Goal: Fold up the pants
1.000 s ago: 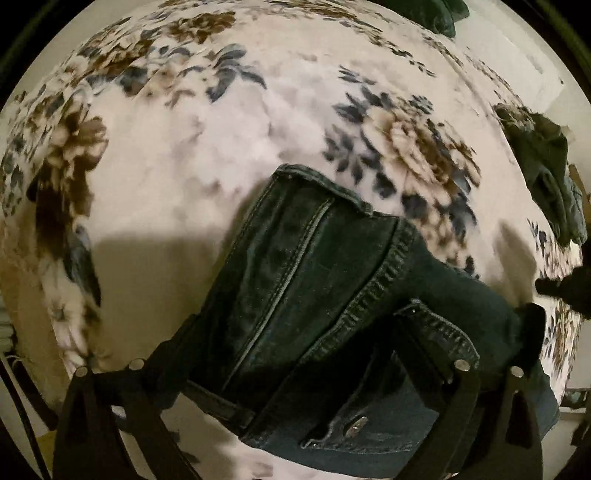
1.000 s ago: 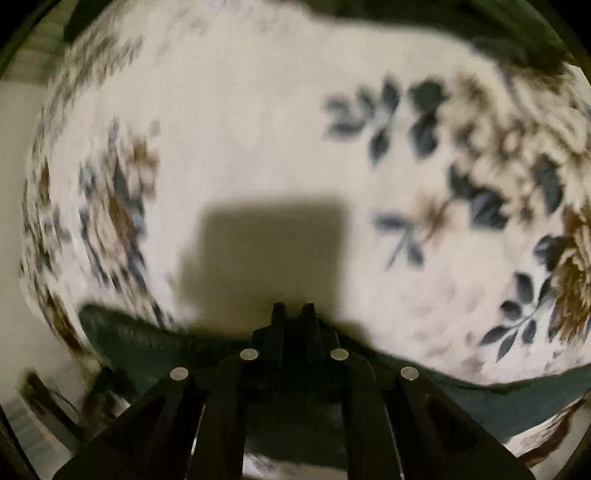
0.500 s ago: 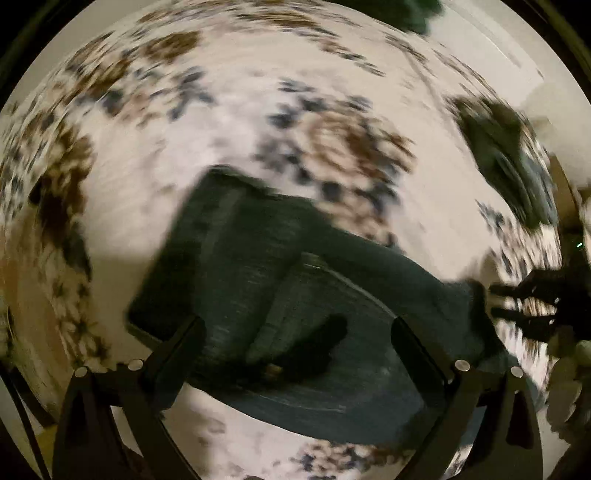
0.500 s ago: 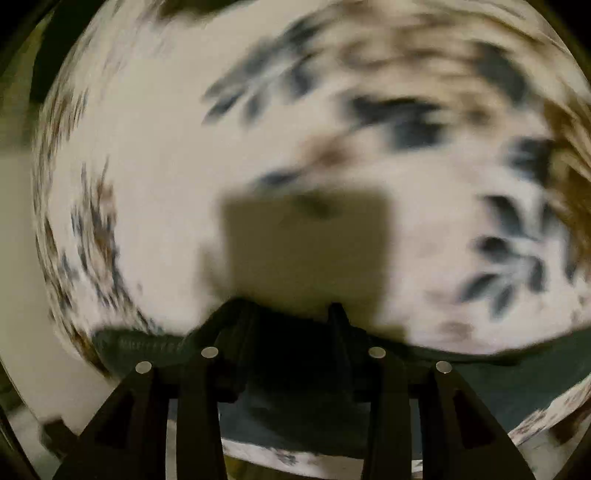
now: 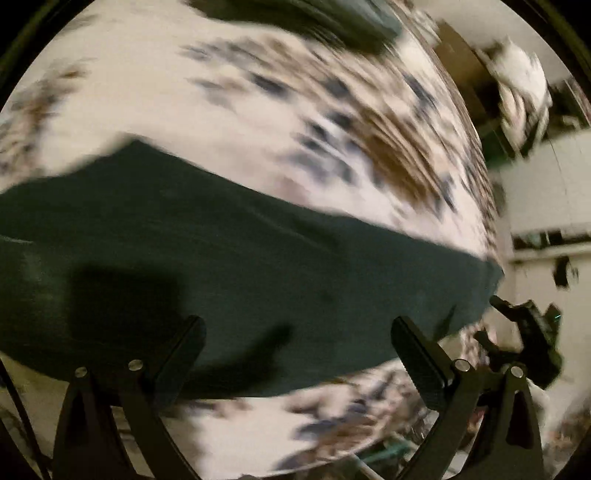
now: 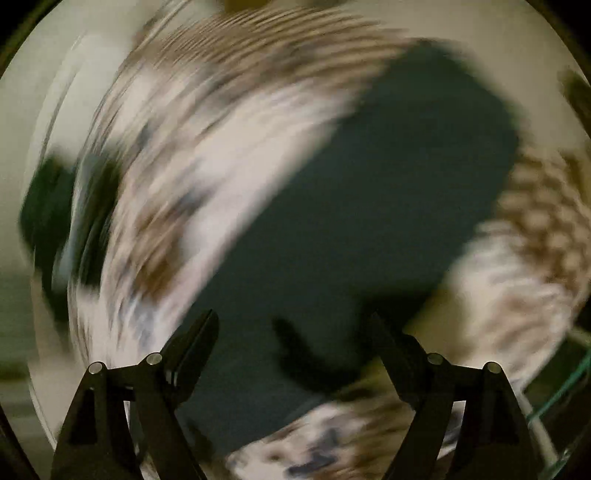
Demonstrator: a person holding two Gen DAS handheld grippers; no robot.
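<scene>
- My left tool (image 5: 295, 332) has its jaws wide apart and nothing is between them; the pants (image 5: 240, 266) lie flat below it, not gripped.
- My right tool (image 6: 291, 328) is opening its jaws now. The dark cloth passes under the gap, but the pads do not press on it, so I judge it is let go.
- The pants are a long dark band across the flowered bed cover (image 5: 258, 110). In the left view one end reaches near the edge of the bed, just beside the right tool (image 5: 524, 332).
- Both views are much blurred, so I cannot tell how neat the fold is, or where the hems are.
- Risk: the end near the bed edge can slide off and pull the fold open, if the cloth is heavy there.
- Risk: if I grip now, with such blur, I can catch only the top layer, or also the cover, and drag it.
- Other dark clothes (image 5: 303, 18) lie at the far side; I must not mix them.
</scene>
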